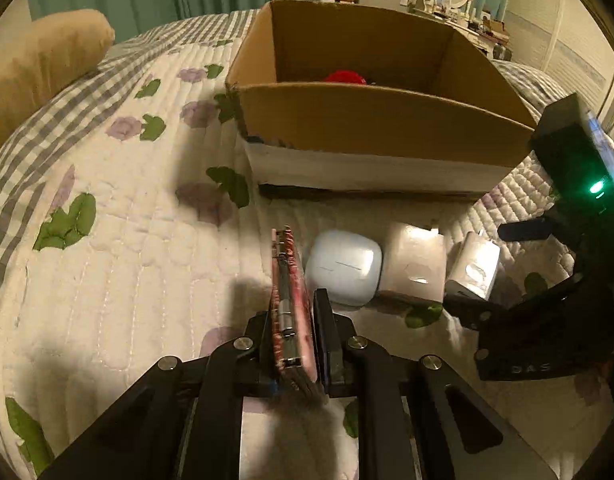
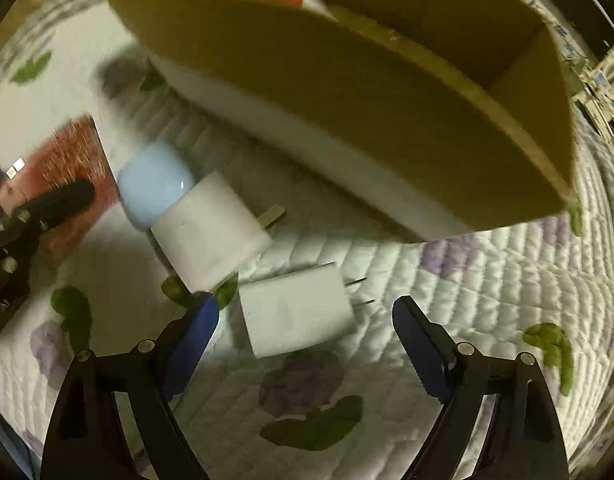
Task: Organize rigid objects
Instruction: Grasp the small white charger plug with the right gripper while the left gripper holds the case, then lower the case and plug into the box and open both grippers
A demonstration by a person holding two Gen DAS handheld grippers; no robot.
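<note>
Currently left tongs [image 1: 295, 336] pinch a red case [image 1: 289, 304], standing on edge on the bed [image 1: 107, 240]. Right tongs [image 2: 307, 344] are spread, pads either side of the near charger [image 2: 295, 312], not touching it. Left of it lie a second charger [image 2: 211, 228] and a pale blue earbud case [image 2: 155, 184], touching each other. Cardboard box [image 1: 371, 120] sits beyond the row, something red [image 1: 345, 77] inside.
</note>
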